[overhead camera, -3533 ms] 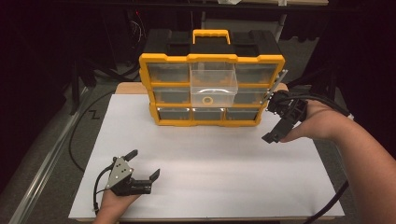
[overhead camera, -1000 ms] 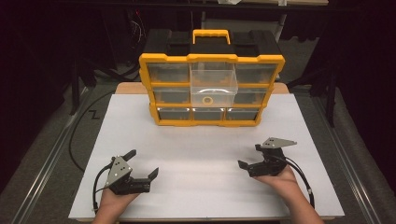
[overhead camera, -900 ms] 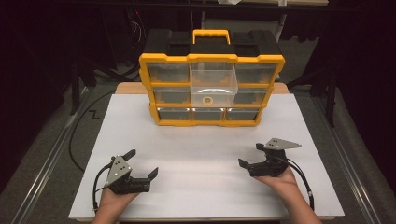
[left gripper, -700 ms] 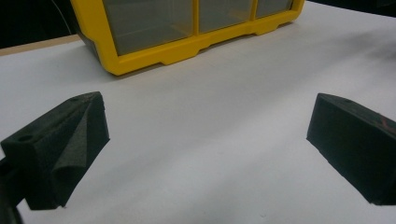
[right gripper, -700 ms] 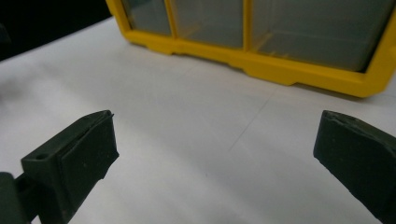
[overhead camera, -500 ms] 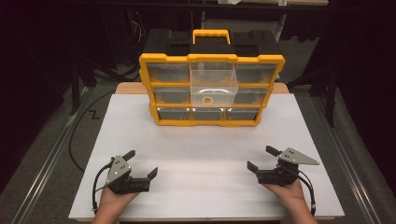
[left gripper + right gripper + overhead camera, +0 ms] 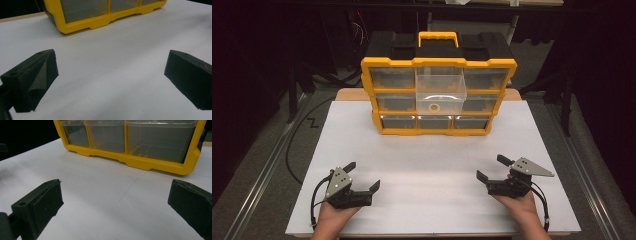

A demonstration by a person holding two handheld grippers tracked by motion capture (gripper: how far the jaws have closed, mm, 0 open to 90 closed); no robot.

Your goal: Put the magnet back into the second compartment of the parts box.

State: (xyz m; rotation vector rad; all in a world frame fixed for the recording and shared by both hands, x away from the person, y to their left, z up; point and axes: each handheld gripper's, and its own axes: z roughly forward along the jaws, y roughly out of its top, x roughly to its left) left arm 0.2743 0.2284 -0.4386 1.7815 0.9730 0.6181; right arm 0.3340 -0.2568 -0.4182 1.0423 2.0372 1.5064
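A: What stands on the white table (image 7: 432,165)?

B: A yellow drawer box (image 7: 438,95) with a black top sits at the far edge, its middle clear drawer (image 7: 440,91) pulled out toward the person, a yellow ring (image 7: 433,106) inside.

A: And the two claws?

B: The left gripper (image 7: 362,177) rests at the near left corner, jaws spread wide, holding nothing. The right gripper (image 7: 493,169) lies at the near right, likewise gaping and empty. Both sit well apart from the box.

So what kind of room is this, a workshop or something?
Probably a lab bench set up for recording hand work. A white table stands in dark surroundings, cables trail beside it, a yellow drawer organizer sits on it, and each hand holds an open gripper, left gripper and right gripper.
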